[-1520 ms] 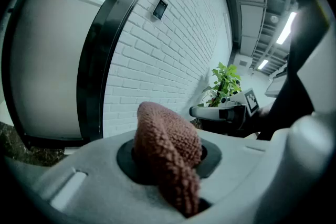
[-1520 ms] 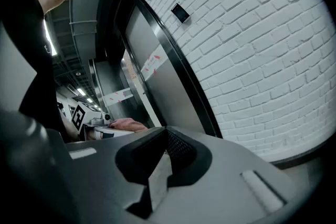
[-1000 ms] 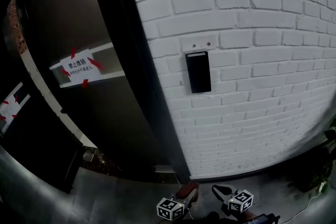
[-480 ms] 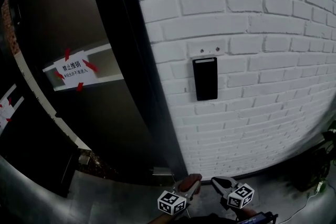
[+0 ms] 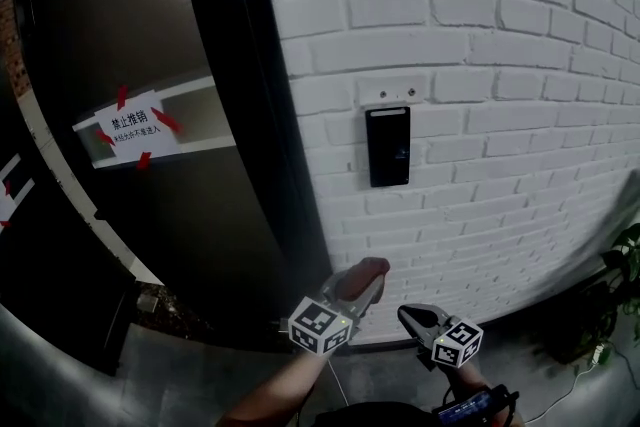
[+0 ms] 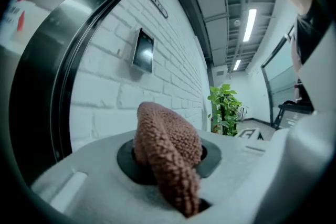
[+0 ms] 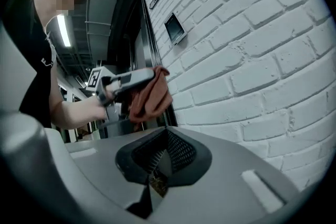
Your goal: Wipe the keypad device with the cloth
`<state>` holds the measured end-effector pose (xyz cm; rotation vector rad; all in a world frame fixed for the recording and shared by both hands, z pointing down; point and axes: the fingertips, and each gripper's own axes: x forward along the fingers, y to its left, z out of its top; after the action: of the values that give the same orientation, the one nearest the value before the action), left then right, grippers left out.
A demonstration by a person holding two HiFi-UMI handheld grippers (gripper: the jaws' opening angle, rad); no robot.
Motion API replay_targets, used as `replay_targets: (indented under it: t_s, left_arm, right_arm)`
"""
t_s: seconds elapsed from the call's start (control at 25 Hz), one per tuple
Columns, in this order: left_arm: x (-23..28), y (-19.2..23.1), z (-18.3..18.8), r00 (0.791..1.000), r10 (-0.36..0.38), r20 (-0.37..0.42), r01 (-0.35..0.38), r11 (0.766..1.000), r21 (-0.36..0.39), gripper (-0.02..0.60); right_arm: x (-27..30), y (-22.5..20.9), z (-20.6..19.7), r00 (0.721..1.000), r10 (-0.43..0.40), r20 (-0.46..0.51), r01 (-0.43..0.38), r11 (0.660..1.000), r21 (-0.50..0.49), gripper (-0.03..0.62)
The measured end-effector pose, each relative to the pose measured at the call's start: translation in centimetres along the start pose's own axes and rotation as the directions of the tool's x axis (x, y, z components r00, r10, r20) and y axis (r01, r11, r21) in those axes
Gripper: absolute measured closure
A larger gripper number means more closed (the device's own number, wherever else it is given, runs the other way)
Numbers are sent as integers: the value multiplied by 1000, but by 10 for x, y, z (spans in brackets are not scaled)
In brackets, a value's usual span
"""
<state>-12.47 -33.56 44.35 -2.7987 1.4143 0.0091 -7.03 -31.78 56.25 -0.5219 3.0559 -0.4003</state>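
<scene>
The keypad device (image 5: 388, 146) is a black upright panel on the white brick wall (image 5: 520, 95); it also shows in the left gripper view as the keypad (image 6: 143, 51) and in the right gripper view as the keypad (image 7: 174, 28). My left gripper (image 5: 368, 277) is shut on a reddish-brown cloth (image 6: 168, 149), well below the keypad and apart from it. From the right gripper view the cloth (image 7: 151, 94) hangs from the left gripper's jaws. My right gripper (image 5: 412, 317) sits lower and to the right, shut with nothing in it.
A dark door frame (image 5: 250, 115) runs left of the brick wall. A taped paper notice (image 5: 132, 127) sticks to the grey door. A potted plant (image 5: 625, 260) stands at the far right, also seen as the plant (image 6: 226, 107).
The left gripper with the cloth has risen toward the keypad. The right gripper has lifted slightly. The head view has shifted a little.
</scene>
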Motion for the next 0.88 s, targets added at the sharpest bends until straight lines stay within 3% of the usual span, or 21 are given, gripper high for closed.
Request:
replay_targets:
  t_s: [0.08,0.16,0.28,0.36,0.44,0.56,0.64,0.76,0.8,0.88]
  left_arm:
    - [6,16,53,997,35,71,-41,995,89,525]
    - [11,26,113,987,63,147,-96,970,224,525]
    - [19,36,207,962,123,244,-225,864,451,526]
    - [25,46,260,941,187,283,-311,807,502,526]
    - [38,60,292,937,252,243,-344,791,506,526]
    - [61,76,302,945,313,92,-312,782,539,525]
    - [72,74,302,948,317,-7,-255,774,579,526]
    - [92,62,297,950,267,-161,-124,796,592,526]
    - [98,57,297,947,261,-189,-99,793,601,525]
    - [109,48,296,941,274,-197,-87,762,641,525]
  right_arm:
    - [-1,-4,2,1000,-9,22,9,1000,10,592]
    - [-4,-4,2,999,-16,34,15,1000,19,592]
    - [-7,-3,2,999,-13,39,12,1000,20,592]
    - [-10,-3,5,998,-14,53,13,1000,28,592]
    - [-14,-4,7,997,-22,67,19,999,39,592]
    - [-23,-7,6,996,-32,81,28,998,47,592]
    - [-30,-11,4,995,-43,88,37,998,59,592]
    - [-37,-18,4,992,-65,106,56,995,80,592]
    - [-38,-19,5,991,-68,112,58,995,84,592]
    - [-38,-18,4,991,-62,115,51,994,93,592]
